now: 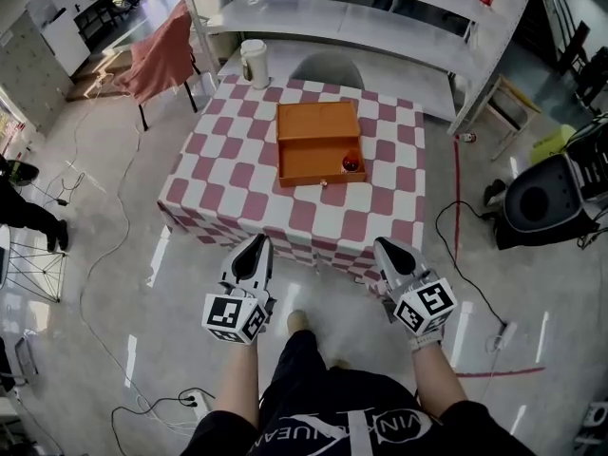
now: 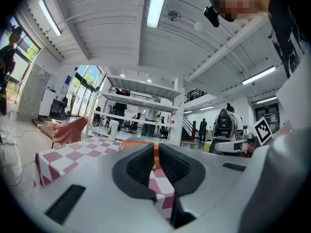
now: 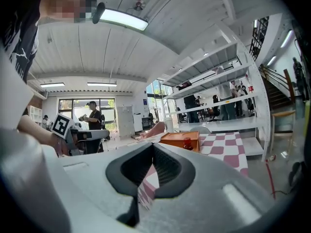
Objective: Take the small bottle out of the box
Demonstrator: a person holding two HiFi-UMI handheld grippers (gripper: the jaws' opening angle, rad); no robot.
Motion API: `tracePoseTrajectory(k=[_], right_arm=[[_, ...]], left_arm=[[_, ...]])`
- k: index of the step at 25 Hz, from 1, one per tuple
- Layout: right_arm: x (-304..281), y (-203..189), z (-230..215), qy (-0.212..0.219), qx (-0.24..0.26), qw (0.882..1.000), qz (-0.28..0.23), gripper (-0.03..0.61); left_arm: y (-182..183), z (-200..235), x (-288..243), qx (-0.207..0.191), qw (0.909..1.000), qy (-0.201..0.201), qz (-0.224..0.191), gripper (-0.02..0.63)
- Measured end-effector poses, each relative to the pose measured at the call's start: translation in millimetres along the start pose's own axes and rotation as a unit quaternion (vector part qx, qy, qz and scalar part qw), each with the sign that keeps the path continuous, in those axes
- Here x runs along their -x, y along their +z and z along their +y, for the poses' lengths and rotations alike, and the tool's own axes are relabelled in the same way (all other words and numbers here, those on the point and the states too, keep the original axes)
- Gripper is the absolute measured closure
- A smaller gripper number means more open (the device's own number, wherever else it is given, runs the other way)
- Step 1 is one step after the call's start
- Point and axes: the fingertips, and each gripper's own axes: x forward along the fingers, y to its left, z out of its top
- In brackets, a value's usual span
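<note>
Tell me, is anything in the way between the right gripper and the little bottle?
Nothing visible. Only checkered tablecloth lies between the right gripper and the small bottle, which sits in the open orange box by its low front wall.

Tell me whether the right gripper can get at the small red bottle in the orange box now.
Probably, but not from here. The small red bottle stands uncovered in the open orange box's near right corner, with nothing blocking it; the right gripper hangs short of the checked table, jaws shut.

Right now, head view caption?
Small bottle in orange box on table; left hand-held gripper and right hand-held gripper short of it.
</note>
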Motion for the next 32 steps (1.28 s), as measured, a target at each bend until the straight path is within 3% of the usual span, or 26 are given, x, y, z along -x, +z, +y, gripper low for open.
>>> tracePoseTrajectory(k=[21,32], right_arm=[[-100.7,-8.0,-35.1,-0.071,-0.010,0.997,0.017,0.572],[-130.6,-13.8,-66.5,-0.067,0.018,0.996,0.054,0.563]], left_arm=[[-14.0,46.7,-99.7,0.018,0.9954,-0.088,0.035,0.581],[-27.6,45.7,-139.4,0.032,0.9946,-0.084,0.051,0.581]])
